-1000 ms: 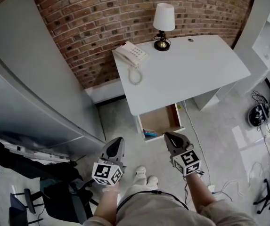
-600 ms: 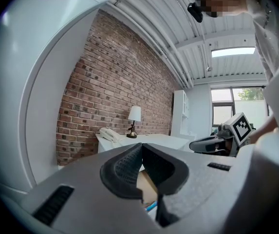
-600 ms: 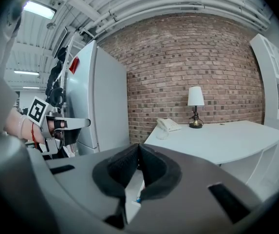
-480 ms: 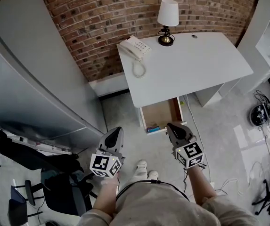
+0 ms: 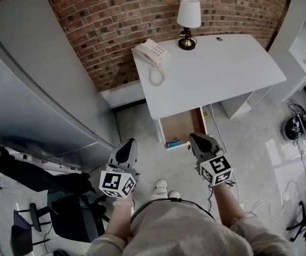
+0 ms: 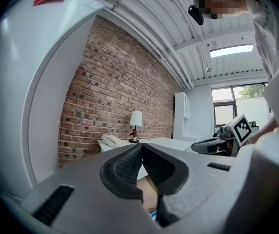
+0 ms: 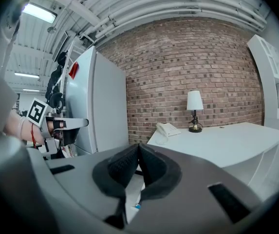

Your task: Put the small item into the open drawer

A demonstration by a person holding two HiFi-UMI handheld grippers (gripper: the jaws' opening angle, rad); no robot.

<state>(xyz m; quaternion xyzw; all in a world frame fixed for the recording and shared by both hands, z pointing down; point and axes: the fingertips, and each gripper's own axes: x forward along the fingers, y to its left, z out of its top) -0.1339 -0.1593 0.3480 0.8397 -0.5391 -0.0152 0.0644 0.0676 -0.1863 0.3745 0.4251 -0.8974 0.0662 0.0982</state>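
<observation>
Red-brown brick wall (image 5: pixel 115 15) at the back; a white counter (image 5: pixel 222 73) is set against it. On the counter are a white corded telephone (image 5: pixel 150 53) near the left corner and a table lamp (image 5: pixel 188 15), with a white shade and dark base, just beside it toward the wall.

Below the counter's front edge one drawer (image 5: pixel 182 126) stands pulled out, its wooden bottom showing. A small blue item (image 5: pixel 172 143) lies inside the drawer, at the front edge toward the left corner. It is too small to say what kind of item it is.

The person stands on the pale floor (image 5: pixel 142 132) facing the counter, white shoes (image 5: pixel 163 188) visible, with one claw in each hand.

Left claw (image 5: pixel 126 147): held about level in front of the body, short of the drawer and to its left, apart from it. Its pads are pressed together at the tips, with nothing between them.

Right claw (image 5: pixel 196 141): tipped slightly downward. From above, its tip lines up with the drawer's front right corner, but contact cannot be confirmed. Its pads are pressed together too, and nothing is pinched.

Surroundings: a tall pale grey refrigerator (image 5: pixel 30 89) stands to the left of the counter, with a red tag (image 7: pixel 73 69) near its top corner in the right gripper view. A black office chair (image 5: pixel 62 212) is behind the person's left side. A dark cable bundle (image 5: pixel 293 128) lies on the floor to the right.
</observation>
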